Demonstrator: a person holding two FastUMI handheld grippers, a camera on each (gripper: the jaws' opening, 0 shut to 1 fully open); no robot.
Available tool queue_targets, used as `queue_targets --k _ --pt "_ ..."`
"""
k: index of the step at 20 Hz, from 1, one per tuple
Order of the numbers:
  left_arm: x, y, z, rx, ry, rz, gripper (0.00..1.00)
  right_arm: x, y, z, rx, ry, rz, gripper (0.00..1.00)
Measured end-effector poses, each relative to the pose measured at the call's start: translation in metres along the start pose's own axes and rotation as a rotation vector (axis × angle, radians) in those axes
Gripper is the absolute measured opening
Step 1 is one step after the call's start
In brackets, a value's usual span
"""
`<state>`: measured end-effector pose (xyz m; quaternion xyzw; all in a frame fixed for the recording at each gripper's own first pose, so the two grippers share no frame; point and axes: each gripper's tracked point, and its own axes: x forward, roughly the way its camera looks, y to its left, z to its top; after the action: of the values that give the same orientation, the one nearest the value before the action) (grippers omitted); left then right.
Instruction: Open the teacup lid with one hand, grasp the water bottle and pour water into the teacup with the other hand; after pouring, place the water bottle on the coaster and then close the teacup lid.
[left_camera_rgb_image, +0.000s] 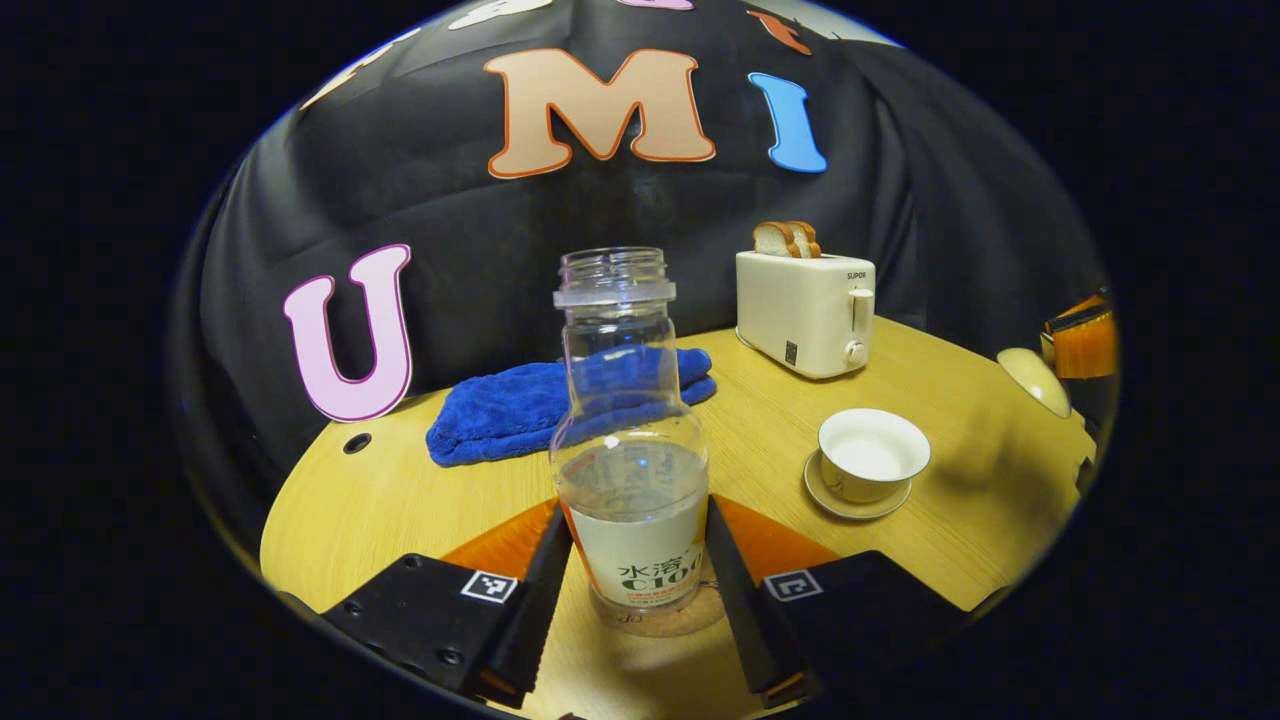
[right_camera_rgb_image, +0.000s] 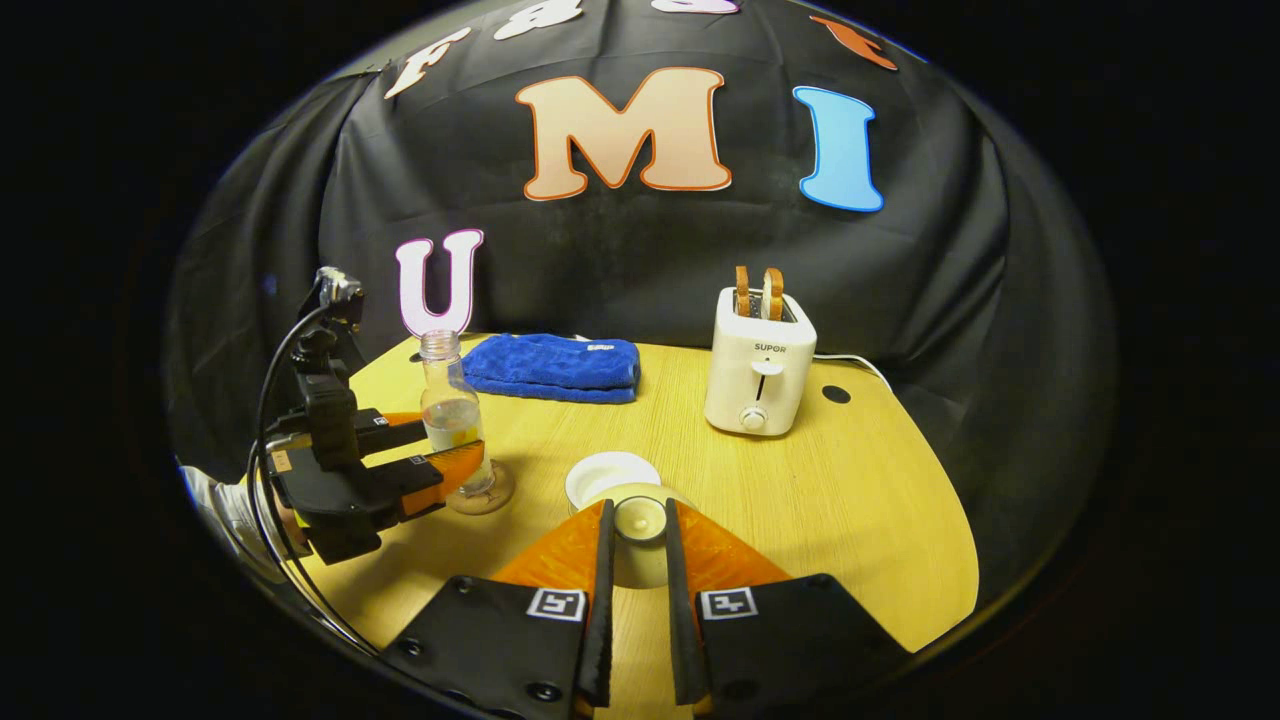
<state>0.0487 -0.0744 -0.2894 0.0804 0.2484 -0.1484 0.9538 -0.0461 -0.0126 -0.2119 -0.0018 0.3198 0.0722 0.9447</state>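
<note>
Two grippers at work. Left gripper (left_camera_rgb_image: 635, 560) stands around the upright bottle (left_camera_rgb_image: 630, 450) on the coaster (left_camera_rgb_image: 690, 618), contact unclear. Right gripper (right_camera_rgb_image: 636, 560) clamps the lid (right_camera_rgb_image: 640, 520) by its knob, just in front of the open teacup (right_camera_rgb_image: 610, 475).

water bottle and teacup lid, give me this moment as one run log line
water bottle: upright on coaster, between left hand-held gripper fingers | teacup lid: right hand-held gripper shut on knob | teacup: uncovered
</note>
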Motion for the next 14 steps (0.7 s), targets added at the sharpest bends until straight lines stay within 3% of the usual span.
queue_targets --k 3,14 --pt "-0.004 0.002 -0.018 -0.027 0.058 0.012 0.76 0.003 0.004 0.001 0.011 -0.001 0.005 0.27" --pt "-0.009 0.001 -0.023 -0.007 0.061 -0.002 0.77 0.016 0.015 0.007 0.005 0.000 0.028 0.27"
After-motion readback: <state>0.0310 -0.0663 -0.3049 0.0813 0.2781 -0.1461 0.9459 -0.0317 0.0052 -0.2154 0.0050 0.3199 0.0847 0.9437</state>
